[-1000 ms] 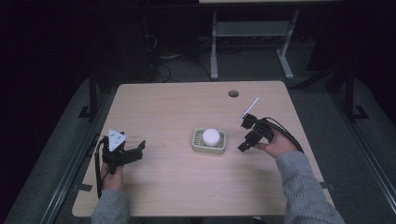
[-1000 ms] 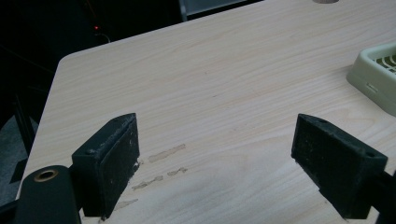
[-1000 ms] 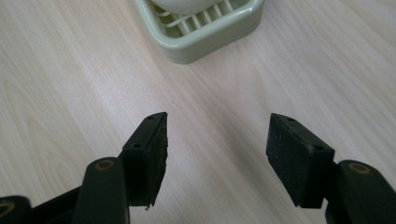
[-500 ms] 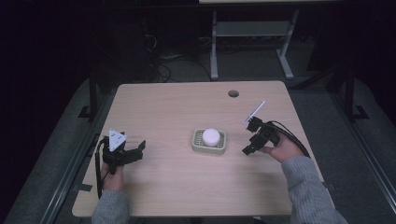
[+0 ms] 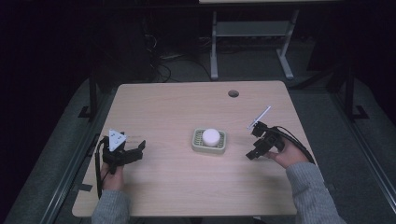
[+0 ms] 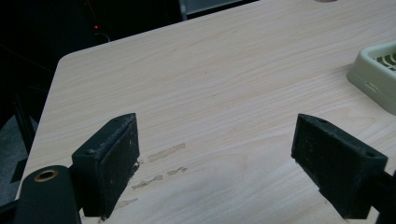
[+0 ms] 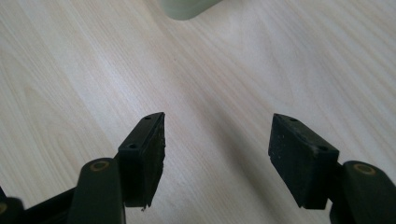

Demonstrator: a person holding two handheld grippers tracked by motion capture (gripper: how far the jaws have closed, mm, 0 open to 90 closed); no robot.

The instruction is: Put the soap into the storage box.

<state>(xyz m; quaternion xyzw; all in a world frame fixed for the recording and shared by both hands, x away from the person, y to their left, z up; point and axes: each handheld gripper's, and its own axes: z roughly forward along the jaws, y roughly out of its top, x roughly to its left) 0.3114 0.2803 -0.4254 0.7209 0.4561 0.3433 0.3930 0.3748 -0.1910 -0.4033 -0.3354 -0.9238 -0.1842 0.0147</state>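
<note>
Both grippers, left (image 5: 135, 150) and right (image 5: 252, 154), rest fingers apart and empty on the pale wooden worktop (image 5: 177, 112), a white ball in a green square tray (image 5: 209, 141) between them.

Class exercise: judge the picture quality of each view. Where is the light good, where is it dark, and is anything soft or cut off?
High view: the table is evenly lit, its surroundings nearly black, and the tray reads clearly. Left gripper view: sharp wood grain, the tray cut by the frame edge. Right gripper view: bright sheen on the wood, the right claw casting a faint shadow, the nearest parts slightly soft.

Pale wood-grain table (image 5: 177, 107), sage-green tray (image 5: 209, 148), white ball (image 5: 210, 136), black hand-held grippers, grey sleeves (image 5: 310, 191)
</note>
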